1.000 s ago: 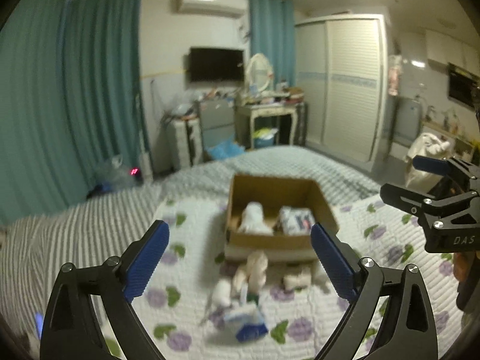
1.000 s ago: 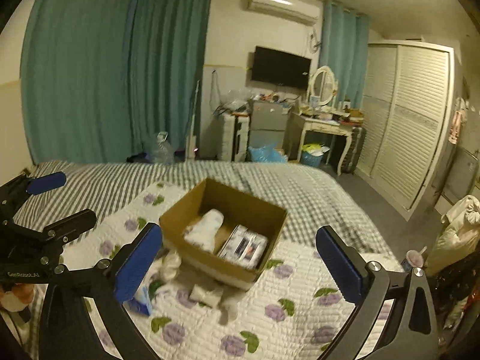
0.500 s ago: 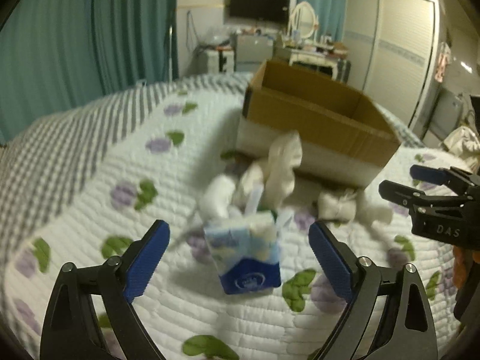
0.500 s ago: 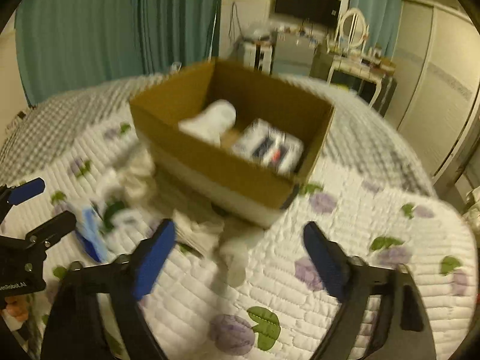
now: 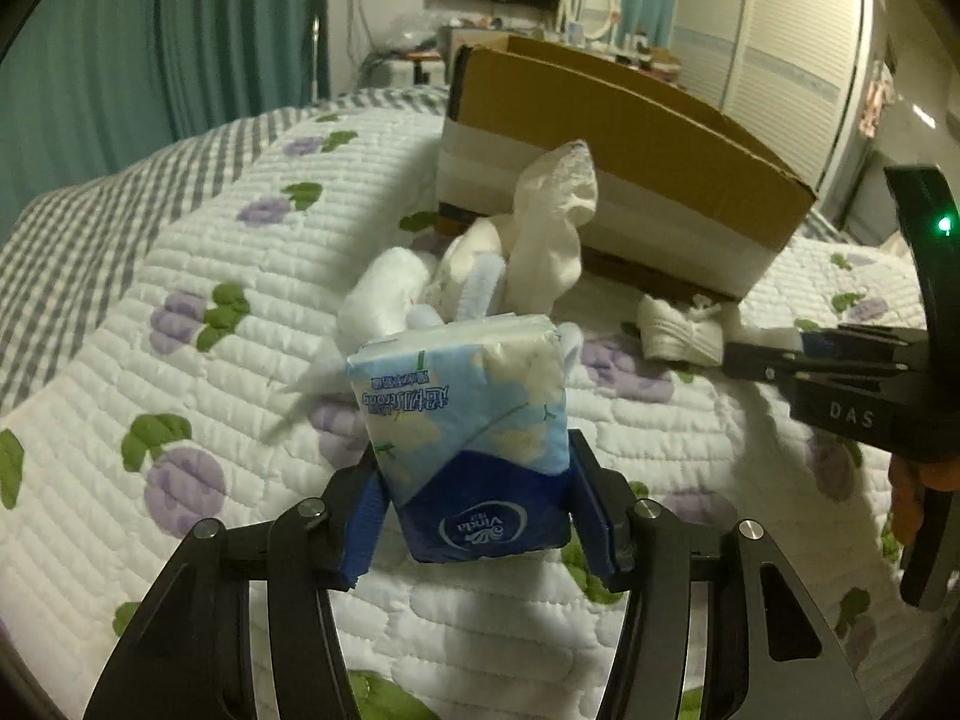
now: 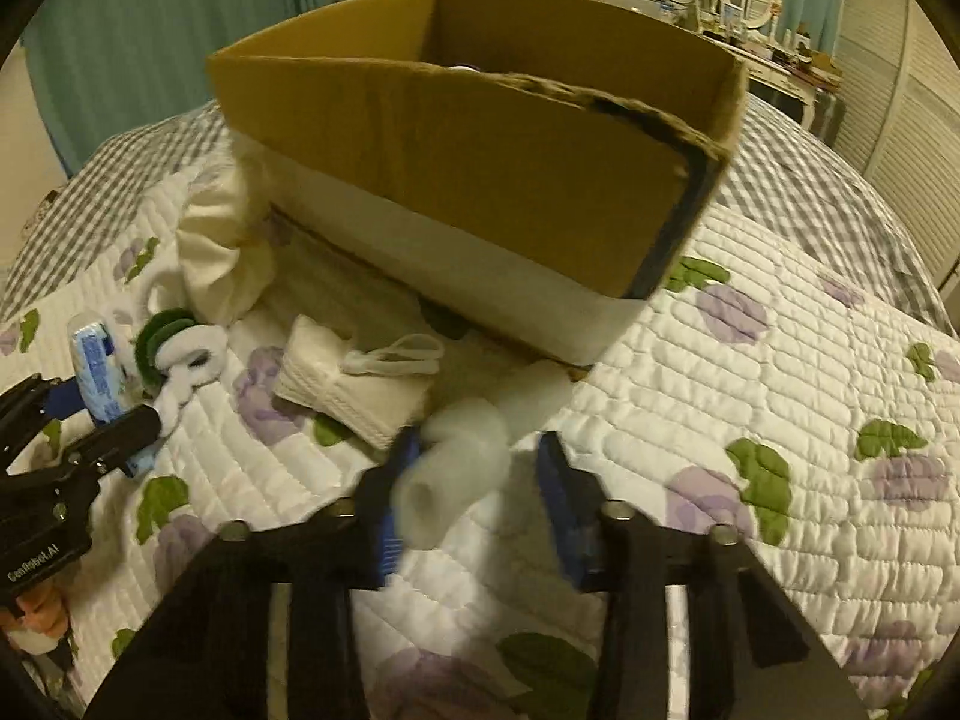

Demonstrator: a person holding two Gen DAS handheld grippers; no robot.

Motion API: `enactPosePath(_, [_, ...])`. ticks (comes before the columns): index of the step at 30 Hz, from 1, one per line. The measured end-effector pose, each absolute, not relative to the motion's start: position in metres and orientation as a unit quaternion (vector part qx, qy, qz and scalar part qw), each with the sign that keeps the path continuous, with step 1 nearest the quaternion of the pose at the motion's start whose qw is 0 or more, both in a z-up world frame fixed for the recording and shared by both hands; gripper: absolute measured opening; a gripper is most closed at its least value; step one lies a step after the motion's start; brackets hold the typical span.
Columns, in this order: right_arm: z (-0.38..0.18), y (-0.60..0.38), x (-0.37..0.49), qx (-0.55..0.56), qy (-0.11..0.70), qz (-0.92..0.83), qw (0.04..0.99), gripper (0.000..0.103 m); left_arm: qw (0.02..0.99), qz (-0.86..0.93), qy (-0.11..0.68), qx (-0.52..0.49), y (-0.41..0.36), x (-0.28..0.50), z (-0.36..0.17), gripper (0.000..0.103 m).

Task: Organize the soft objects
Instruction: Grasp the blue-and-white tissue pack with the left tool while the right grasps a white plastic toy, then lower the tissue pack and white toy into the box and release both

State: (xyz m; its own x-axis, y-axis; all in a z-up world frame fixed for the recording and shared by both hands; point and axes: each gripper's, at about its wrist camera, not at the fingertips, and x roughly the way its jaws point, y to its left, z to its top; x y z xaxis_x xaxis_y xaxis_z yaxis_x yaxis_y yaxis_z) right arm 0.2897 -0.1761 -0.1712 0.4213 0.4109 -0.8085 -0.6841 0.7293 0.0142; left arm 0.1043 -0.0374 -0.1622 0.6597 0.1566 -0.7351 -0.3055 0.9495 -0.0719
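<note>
With the tissue pack [image 5: 474, 444] pinched low by the left gripper [image 5: 480, 516] and a white foam roll [image 6: 462, 480] sat loosely between the right gripper's [image 6: 474, 510] narrowed pads beside the cardboard box [image 6: 480, 180], either could be dropped onto the quilt [image 6: 780, 396].

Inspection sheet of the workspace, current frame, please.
Surface: floral quilt on a bed.
Job's things: tissue pack in the left tongs; white roll between the right tongs; cardboard box behind them.
Clutter: folded white cloth and white sock pile in front of the box.
Grippers: left tongs shut on the tissue pack; right tongs straddle the roll, grip unclear because of blur.
Cables: nothing seen.
Surroundings: teal curtains, wardrobe.
</note>
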Motion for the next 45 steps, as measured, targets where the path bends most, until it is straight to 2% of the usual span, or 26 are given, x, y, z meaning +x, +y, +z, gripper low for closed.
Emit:
enactPosePath(4, [-0.163,-0.174,0.275,-0.187,0.393,0.322,0.841,0.024,0.904,0.121,0.399,-0.097,-0.039,0.098,-0.159,0.054])
enactPosePath(14, [-0.124,-0.194,0.245,-0.132,0.377,0.305,0.864,0.023,0.912,0.098,0.385,-0.104,-0.042,0.073,-0.131,0.053])
enactPosePath(28, [-0.005,-0.181,0.188,-0.104,0.273,0.315,0.903,0.023,0.945,0.079,0.309,-0.073,-0.043,0.054,-0.039,0.053])
enactPosePath(38, [0.044,-0.174,0.218,-0.118,0.235,0.302,0.916,0.023,0.962,0.066,0.263,-0.042,-0.037,0.108,0.02,0.053])
enactPosePath(42, [0.055,-0.168,0.246,-0.089,0.231,0.303,0.92,0.023,0.964,0.064,0.259,-0.014,-0.038,0.147,0.023,0.053])
enactPosePath(45, [0.061,-0.154,0.262,-0.111,0.214,0.298,0.924,0.023,0.961,0.054,0.272,-0.016,-0.034,0.178,0.016,0.053])
